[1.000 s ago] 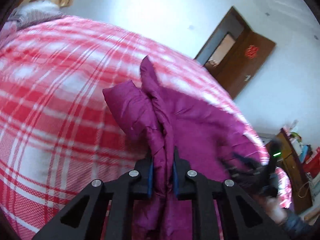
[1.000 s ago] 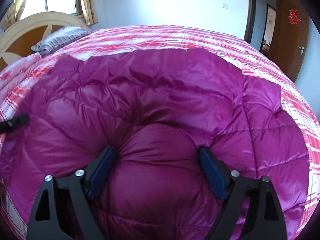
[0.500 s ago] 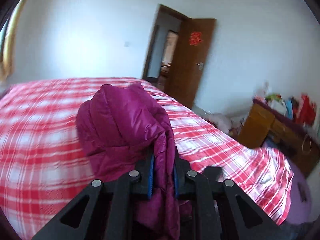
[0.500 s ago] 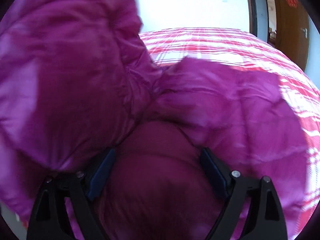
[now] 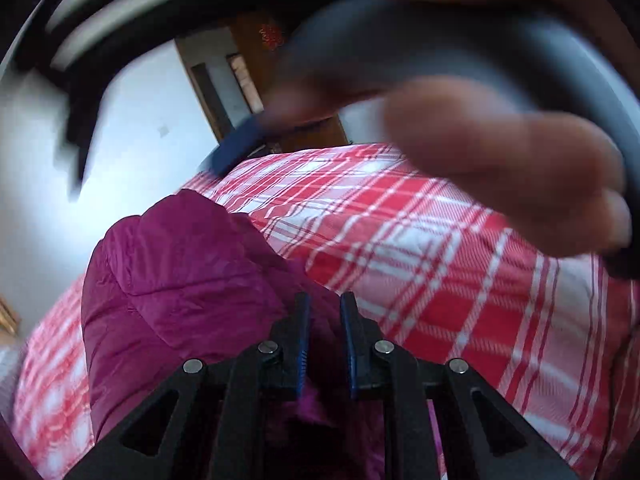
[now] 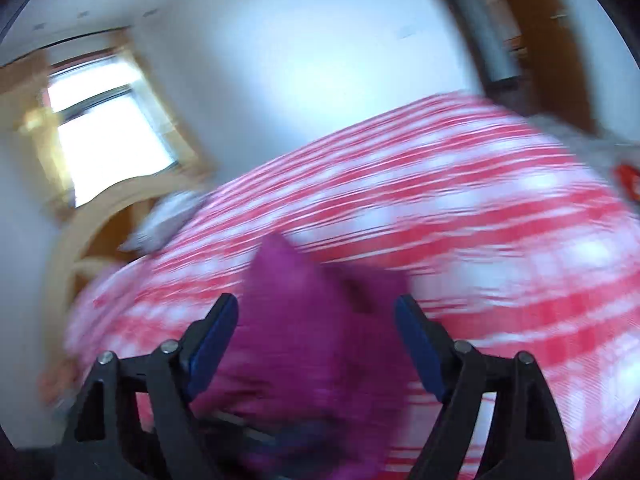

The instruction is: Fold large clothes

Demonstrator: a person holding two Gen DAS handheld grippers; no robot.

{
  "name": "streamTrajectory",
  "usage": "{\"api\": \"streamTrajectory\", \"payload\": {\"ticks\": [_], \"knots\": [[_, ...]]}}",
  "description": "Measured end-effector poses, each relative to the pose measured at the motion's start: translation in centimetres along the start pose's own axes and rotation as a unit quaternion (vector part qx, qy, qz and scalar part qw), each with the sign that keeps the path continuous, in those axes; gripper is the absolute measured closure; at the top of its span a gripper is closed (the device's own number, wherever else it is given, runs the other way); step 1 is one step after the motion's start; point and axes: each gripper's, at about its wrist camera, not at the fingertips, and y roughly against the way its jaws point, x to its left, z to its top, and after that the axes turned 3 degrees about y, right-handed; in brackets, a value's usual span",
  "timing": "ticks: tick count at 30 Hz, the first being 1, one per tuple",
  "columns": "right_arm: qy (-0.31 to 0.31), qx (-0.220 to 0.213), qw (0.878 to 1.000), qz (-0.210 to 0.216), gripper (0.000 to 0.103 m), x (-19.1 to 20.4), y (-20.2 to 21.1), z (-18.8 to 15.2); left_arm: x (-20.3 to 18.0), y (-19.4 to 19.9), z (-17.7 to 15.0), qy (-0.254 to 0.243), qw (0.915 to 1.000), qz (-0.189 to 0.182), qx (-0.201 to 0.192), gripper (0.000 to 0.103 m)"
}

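While the left tool (image 5: 324,312) pinches the magenta jacket (image 5: 180,272) above the red-checked bedspread (image 5: 440,280), the right tool (image 6: 316,316) gapes.

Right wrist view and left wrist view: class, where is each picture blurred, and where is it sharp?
Right wrist view: motion blur smears the plaid bedspread and purple jacket; the right claw stays crisp. Left wrist view: a close hand is smeared; the left claw is sharp.

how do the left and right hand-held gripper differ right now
The left hand-held gripper has its jaws nearly together, pinching the purple jacket. The right hand-held gripper has its jaws wide apart, with jacket fabric merely between them. Both have black frames and blue pads.
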Motion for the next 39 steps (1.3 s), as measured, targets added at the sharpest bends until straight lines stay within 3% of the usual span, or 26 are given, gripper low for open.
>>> {"api": "streamTrajectory", "payload": {"ticks": [2,4,5,7,9,10,11,13,15,17,19,22,24,28,30,34,39], "knots": [[0.014,0.058,0.998,-0.001,0.023,0.2,-3.3,0.6,0.1,1.2,-0.1,0.006,1.0,0.004,-0.006,0.088],[0.022,0.097,0.994,-0.045,0.033,-0.1,-5.5,0.0,1.1,3.7,-0.1,0.032,0.9993,0.001,-0.021,0.087],[0.015,0.112,0.992,-0.064,0.04,-1.0,-6.1,-0.3,1.8,5.1,-0.2,0.047,0.9985,-0.003,-0.027,0.087],[0.005,0.122,0.989,-0.08,0.041,-1.9,-6.7,-1.0,3.7,8.4,-0.6,0.084,0.9955,-0.014,-0.042,0.083],[0.009,0.128,0.987,-0.1,0.041,-3.1,-6.1,-1.9,6.3,11.1,-1.2,0.121,0.9906,-0.009,-0.062,0.05],[0.007,0.131,0.986,-0.102,0.041,-3.6,-6.1,-2.4,8.0,12.4,-1.8,0.145,0.9865,0.012,-0.075,0.017],[0.007,0.134,0.986,-0.104,0.041,-3.7,-6.1,-2.6,9.9,13.5,-2.5,0.169,0.9796,0.049,-0.096,0.004],[0.015,0.136,0.983,-0.118,0.041,-3.6,-6.0,-2.8,13.2,13.8,-3.8,0.2,0.9692,0.1,-0.103,0.004],[0.015,0.137,0.982,-0.127,0.041,-3.5,-6.1,-2.5,16.3,12.0,-5.3,0.235,0.9606,0.135,-0.064,0.004],[0.013,0.132,0.98,-0.151,0.041,-3.3,-5.6,-2.0,18.4,9.3,-6.9,0.263,0.9545,0.138,-0.02,0.004],[0.006,0.111,0.978,-0.179,0.04,-2.2,-4.4,-0.9,17.8,6.8,-7.9,0.262,0.9558,0.133,0.014,0.004],[-0.013,0.061,0.982,-0.179,0.037,1.0,-2.4,1.3,15.7,5.8,-7.7,0.256,0.9588,0.123,0.01,0.004],[-0.036,0.031,0.987,-0.155,0.023,2.8,-2.2,2.3,13.9,4.8,-6.4,0.246,0.964,0.1,0.007,0.004],[-0.061,-0.011,0.992,-0.108,0.021,4.3,-4.3,3.2,12.6,4.1,-5.3,0.22,0.9705,0.099,0.005,0.004],[-0.094,-0.047,0.991,-0.082,0.022,2.7,-5.5,2.6,13.4,4.4,-5.7,0.23,0.9682,0.098,0.006,0.004],[-0.123,-0.059,0.985,-0.11,0.023,-0.8,-7.1,0.3,15.5,7.0,-7.6,0.249,0.9611,0.12,0.005,0.004],[-0.114,-0.052,0.98,-0.155,0.024,-3.7,-7.3,-1.9,18.5,7.7,-6.3,0.244,0.9458,0.215,-0.002,0.004]]}}
